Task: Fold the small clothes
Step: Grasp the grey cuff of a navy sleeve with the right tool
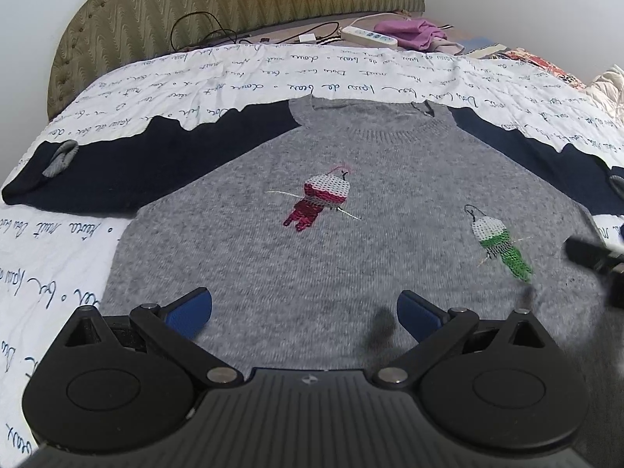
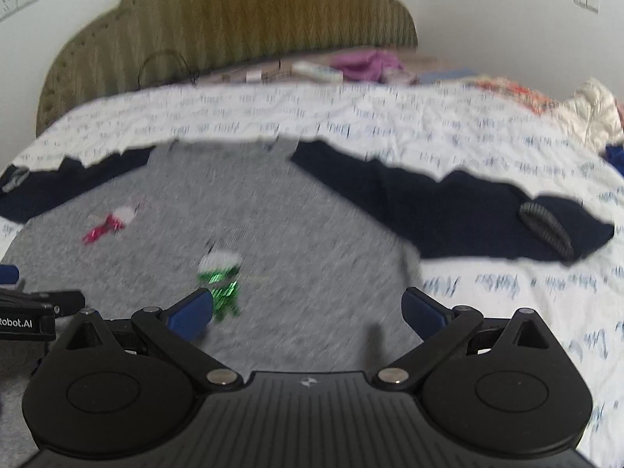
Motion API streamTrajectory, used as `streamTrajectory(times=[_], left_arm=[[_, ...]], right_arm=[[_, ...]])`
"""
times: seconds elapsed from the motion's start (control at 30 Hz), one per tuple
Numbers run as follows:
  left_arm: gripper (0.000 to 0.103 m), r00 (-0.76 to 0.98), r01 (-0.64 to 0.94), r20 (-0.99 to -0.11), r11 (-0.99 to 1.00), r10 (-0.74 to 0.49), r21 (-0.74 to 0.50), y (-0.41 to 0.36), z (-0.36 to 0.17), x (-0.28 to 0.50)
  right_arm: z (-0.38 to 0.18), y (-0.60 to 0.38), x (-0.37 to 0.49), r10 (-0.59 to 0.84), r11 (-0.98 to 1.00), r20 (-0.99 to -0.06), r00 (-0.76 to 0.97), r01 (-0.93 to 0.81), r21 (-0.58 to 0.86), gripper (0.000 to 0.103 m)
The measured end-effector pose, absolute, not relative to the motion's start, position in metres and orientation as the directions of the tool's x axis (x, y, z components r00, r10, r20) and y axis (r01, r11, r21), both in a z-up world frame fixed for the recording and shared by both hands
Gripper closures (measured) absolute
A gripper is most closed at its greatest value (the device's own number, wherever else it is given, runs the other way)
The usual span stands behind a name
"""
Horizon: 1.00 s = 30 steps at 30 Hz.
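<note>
A small grey sweater (image 1: 319,257) with navy sleeves lies flat, front up, on a white bedspread with blue script. It bears a red sequin figure (image 1: 319,202) and a green one (image 1: 501,245). The left sleeve (image 1: 97,171) and right sleeve (image 2: 468,210) are spread out sideways. My left gripper (image 1: 304,312) is open and empty above the sweater's lower body. My right gripper (image 2: 306,314) is open and empty over the sweater's right lower part, near the green figure (image 2: 220,284). The right wrist view is blurred. Each gripper shows at the edge of the other's view.
The bedspread (image 1: 234,74) covers the bed up to an olive headboard (image 1: 234,4). A white power strip (image 1: 368,37), black cables and a purple cloth (image 1: 409,31) lie at the bed's head. Patterned fabric and a cream garment (image 2: 592,117) sit at the far right.
</note>
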<state>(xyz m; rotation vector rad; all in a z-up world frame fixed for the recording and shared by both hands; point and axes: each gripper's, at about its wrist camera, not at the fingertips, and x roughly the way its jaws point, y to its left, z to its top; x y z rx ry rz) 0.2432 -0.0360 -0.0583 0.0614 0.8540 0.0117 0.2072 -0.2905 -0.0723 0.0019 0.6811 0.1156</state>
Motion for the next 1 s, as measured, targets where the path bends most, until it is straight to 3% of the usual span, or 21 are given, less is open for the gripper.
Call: streamTrajectory(times=[0.2, 0.5, 0.53, 0.57, 0.6, 1.0], left_arm=[[0.0, 0.66, 0.014, -0.75, 0.999, 0.029, 0.05, -0.034, -0.059, 0.247], [0.0, 0.653, 0.031, -0.757, 0.998, 0.018, 0.051, -0.041, -0.064, 0.248], [0.0, 0.652, 0.033, -0.758, 0.998, 0.019, 0.053, -0.042, -0.065, 0.247], [0.0, 0.65, 0.035, -0.76, 0.998, 0.018, 0.053, -0.042, -0.066, 0.247], [0.0, 0.647, 0.035, -0.763, 0.998, 0.017, 0.052, -0.043, -0.066, 0.247], [0.0, 0.647, 0.06, -0.762, 0.997, 0.001, 0.052, -0.051, -0.07, 0.241]], right_arm=[[-0.069, -0.346, 0.205, -0.002, 0.989, -0.452, 0.892, -0.065, -0.131, 0.0], [-0.097, -0.444, 0.257, -0.203, 0.96, -0.482, 0.852, 0.076, -0.271, 0.003], [-0.102, -0.451, 0.259, -0.203, 0.961, -0.491, 0.847, 0.076, -0.266, 0.021], [-0.105, -0.458, 0.263, -0.19, 0.967, -0.508, 0.84, 0.069, -0.247, 0.055], [-0.107, -0.464, 0.27, -0.185, 0.972, -0.536, 0.824, 0.072, -0.225, 0.068], [-0.124, -0.469, 0.282, -0.217, 0.952, -0.551, 0.806, 0.05, -0.302, 0.062]])
